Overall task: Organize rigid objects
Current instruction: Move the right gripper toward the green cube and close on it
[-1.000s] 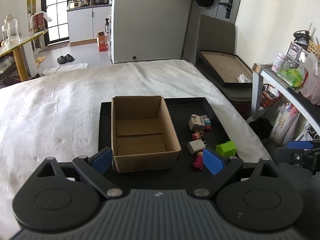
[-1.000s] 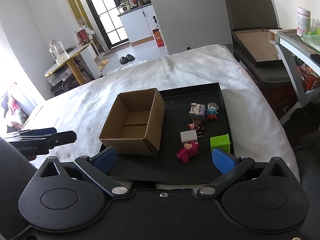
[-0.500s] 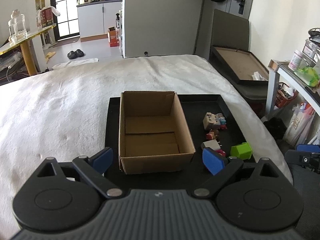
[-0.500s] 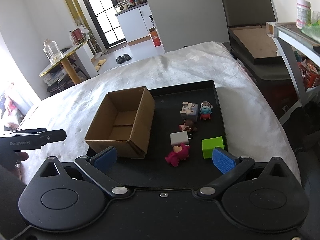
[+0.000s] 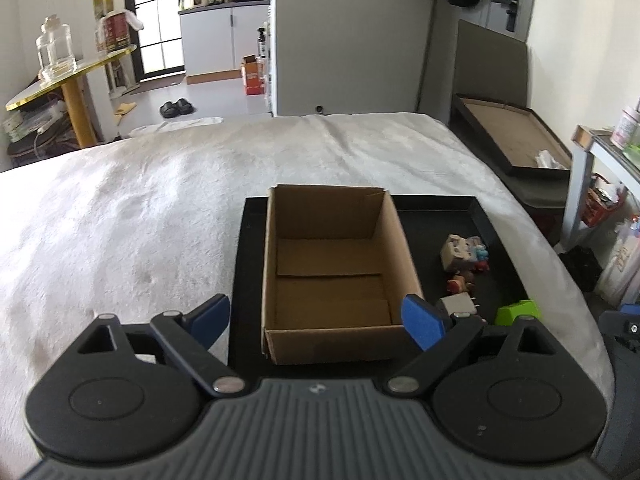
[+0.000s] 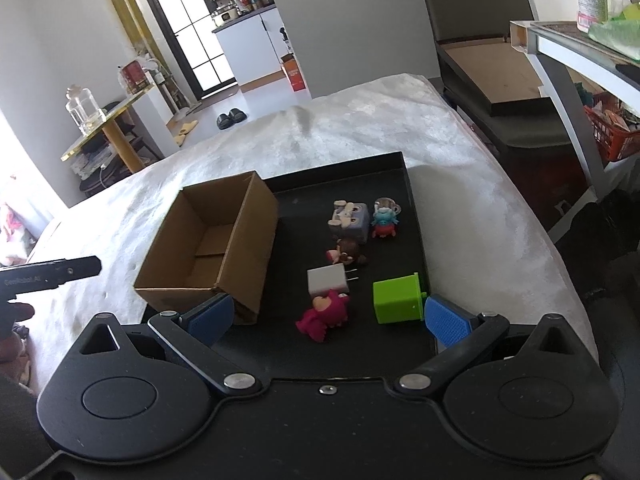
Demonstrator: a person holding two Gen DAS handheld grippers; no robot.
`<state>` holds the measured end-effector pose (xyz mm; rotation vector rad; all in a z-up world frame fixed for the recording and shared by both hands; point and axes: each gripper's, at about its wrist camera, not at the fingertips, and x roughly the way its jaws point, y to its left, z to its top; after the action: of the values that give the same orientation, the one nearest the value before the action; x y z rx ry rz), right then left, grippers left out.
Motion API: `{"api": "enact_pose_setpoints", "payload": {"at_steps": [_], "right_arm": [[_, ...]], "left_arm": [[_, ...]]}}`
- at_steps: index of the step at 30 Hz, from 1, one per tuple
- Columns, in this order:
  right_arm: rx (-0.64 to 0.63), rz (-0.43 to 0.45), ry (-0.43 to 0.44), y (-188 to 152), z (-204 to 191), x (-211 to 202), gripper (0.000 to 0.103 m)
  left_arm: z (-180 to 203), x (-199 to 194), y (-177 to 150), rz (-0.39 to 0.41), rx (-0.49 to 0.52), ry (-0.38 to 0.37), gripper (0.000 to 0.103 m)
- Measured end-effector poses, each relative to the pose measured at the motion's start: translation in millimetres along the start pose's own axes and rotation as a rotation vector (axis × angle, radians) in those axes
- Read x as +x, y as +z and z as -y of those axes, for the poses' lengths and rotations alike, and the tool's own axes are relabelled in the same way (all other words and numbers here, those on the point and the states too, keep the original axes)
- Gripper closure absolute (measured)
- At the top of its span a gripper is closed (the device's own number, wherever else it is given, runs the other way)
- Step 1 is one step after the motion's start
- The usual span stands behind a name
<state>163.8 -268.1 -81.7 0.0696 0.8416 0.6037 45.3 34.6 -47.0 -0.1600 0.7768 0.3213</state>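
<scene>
An empty open cardboard box [image 5: 334, 276] [image 6: 212, 248] stands on the left half of a black tray [image 5: 440, 208] [image 6: 304, 196]. Right of it on the tray lie a green cube [image 6: 398, 298] [image 5: 518, 311], a white plug adapter [image 6: 328, 279] [image 5: 458, 304], a pink figure [image 6: 326, 314], a brown figure [image 6: 346, 251], a grey block toy [image 6: 350, 220] [image 5: 456, 252] and a small red-blue figure [image 6: 385, 220]. My left gripper [image 5: 316, 320] is open and empty, hovering before the box. My right gripper [image 6: 328, 320] is open and empty, just above the pink figure and green cube.
The tray lies on a white furry blanket [image 5: 140, 208] over a bed. A dark chair with a brown board [image 6: 492, 64] and a side table [image 6: 568, 40] stand to the right. The left gripper's tip [image 6: 52, 274] shows at the left of the right wrist view.
Both grippers have shifted left and nearer the tray; the right one has come down closer to the pink figure and green cube. Both stay open. The objects have not moved.
</scene>
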Motion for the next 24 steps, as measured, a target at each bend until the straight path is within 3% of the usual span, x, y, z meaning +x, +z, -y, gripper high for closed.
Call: {"api": "enact_pose_setpoints", "payload": {"at_steps": [16,24], "right_arm": [[0.029,-0.048,-0.025,-4.1,20.9,35.2,0.001],[0.038,-0.070,-0.058,-2.4,26.4,59.3,0.009]], "left_arm": [[-0.1,40.4,-2.5,-0.047,-0.033,0.061,0.010],[-1.6,65.0,-2.6,-0.062,-0.053,0.086,0.010]]}}
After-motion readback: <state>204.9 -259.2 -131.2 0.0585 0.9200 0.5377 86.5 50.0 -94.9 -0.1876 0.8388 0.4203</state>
